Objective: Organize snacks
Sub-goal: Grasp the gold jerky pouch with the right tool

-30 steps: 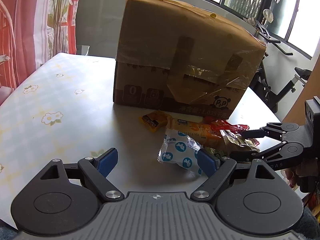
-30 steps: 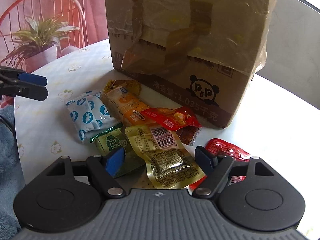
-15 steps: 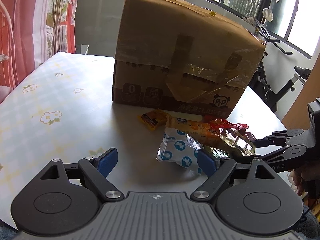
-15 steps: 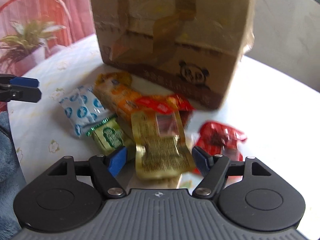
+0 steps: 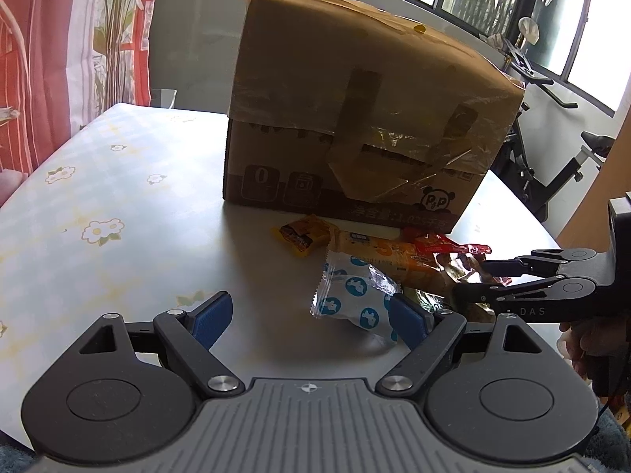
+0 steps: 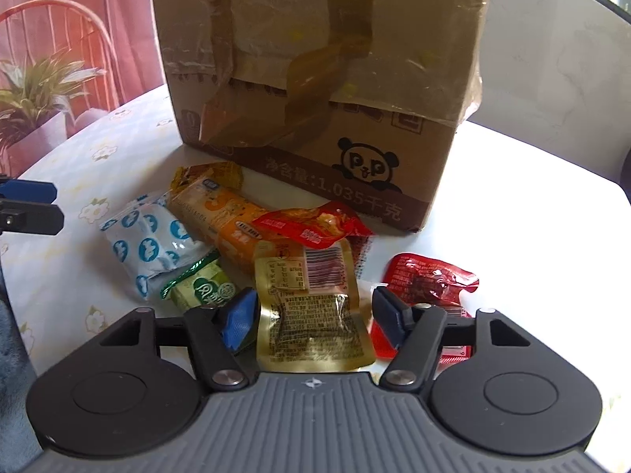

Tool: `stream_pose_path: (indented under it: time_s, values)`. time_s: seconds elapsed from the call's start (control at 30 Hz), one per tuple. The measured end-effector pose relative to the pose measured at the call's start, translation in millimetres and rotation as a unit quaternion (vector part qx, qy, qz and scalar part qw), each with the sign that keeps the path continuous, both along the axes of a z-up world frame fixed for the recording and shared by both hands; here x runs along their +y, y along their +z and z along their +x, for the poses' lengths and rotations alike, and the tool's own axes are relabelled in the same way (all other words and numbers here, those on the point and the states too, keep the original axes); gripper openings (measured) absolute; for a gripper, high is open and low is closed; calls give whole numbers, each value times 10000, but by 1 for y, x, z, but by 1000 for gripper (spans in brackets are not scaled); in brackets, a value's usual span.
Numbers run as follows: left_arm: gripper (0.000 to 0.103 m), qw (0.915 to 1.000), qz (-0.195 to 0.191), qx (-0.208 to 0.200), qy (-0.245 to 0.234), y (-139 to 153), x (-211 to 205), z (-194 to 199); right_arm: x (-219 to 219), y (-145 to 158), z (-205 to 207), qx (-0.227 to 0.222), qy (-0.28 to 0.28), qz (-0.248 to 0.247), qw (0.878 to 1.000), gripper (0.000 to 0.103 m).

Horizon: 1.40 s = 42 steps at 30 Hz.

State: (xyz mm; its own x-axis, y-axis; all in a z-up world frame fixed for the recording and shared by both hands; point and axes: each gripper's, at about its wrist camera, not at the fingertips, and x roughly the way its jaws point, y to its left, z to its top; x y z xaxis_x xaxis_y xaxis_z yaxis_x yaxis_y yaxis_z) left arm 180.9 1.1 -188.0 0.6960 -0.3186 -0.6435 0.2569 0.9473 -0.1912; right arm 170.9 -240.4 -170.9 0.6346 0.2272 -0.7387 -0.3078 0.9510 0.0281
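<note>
Although the snack pile was well lit, several packets were only partly seen: the green packet was cut off by the right gripper's left fingertip, the red packet was partly masked by the other fingertip, and the small yellow packet was overlapped by the orange bar. Print on the gold pouch could not be read.

Compared with half a second earlier, the blur in the right wrist view was found to have cleared, and the cardboard box at 12 o'clock was seen squarer on.

The right gripper's jaws were noted wide apart, straddling the near end of the gold pouch at 6 o'clock; contact could not be confirmed and nothing was clamped. The left gripper was recorded wide open and empty, its right fingertip just beside the blue-and-white packet. All snacks were found on the table in front of the box.
</note>
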Motion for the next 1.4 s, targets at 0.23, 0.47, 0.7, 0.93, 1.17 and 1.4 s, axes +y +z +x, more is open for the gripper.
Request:
stream_pose_path:
  time_s: [0.23,0.47,0.7,0.93,1.17,1.4]
  values:
    - [88,10000,32,37,-56,-1,-3,1,11,-6,-16,-362,-178,-372,9985,59]
    - [88,10000,69,54,-47,-2,-3,1,18,-13,-27,-601,-525,-413,9960,59]
    - [87,9999,86,52,-61,-3,-4,1,16,-6,-41,-911,-804,-142,9925,49]
    - [87,9997,160,69,-157,-5,-11,3,7,1,-55,-1064,-994,358,9887,48]
    - [83,9988,237,189,-390,-11,-29,19,5,1,-59,-1106,-981,555,9874,48]
    - [79,9968,277,413,-630,-27,-53,45,1,1,-64,-1152,-1006,731,9855,48]
